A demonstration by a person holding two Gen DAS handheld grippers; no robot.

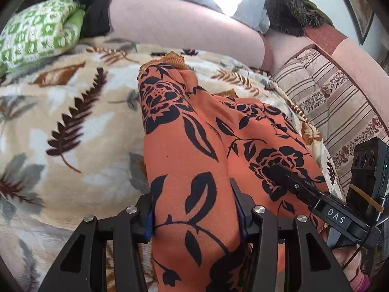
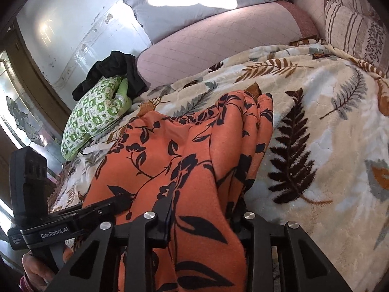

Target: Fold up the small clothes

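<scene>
An orange garment (image 1: 194, 150) printed with black flowers lies bunched on a leaf-patterned blanket (image 1: 60, 121) that covers the sofa seat. Its far end, with a ribbed mustard hem, reaches toward the pink backrest (image 1: 182, 29), while the near end runs up into both grippers.

The left gripper (image 1: 194, 209) has a thick fold of the garment between its fingers (image 1: 145, 219); the jaws are clamped on the cloth, which fills the gap and spills down under the frame. The right gripper (image 1: 287, 177) is seen from the left wrist view lying across the garment's right side, its black fingers pressed together on the fabric. In the right wrist view the right gripper (image 2: 204, 221) likewise has cloth pinched between its jaws, with the left gripper (image 2: 109, 202) just beside it, gripping the same edge.

On the blanket, well away from the garment toward the backrest's left end, sit a green-checked bundle (image 2: 94, 114) and a black piece of clothing (image 2: 116, 70) touching it. A striped cushion (image 1: 328, 97) rests at the blanket's right edge.
</scene>
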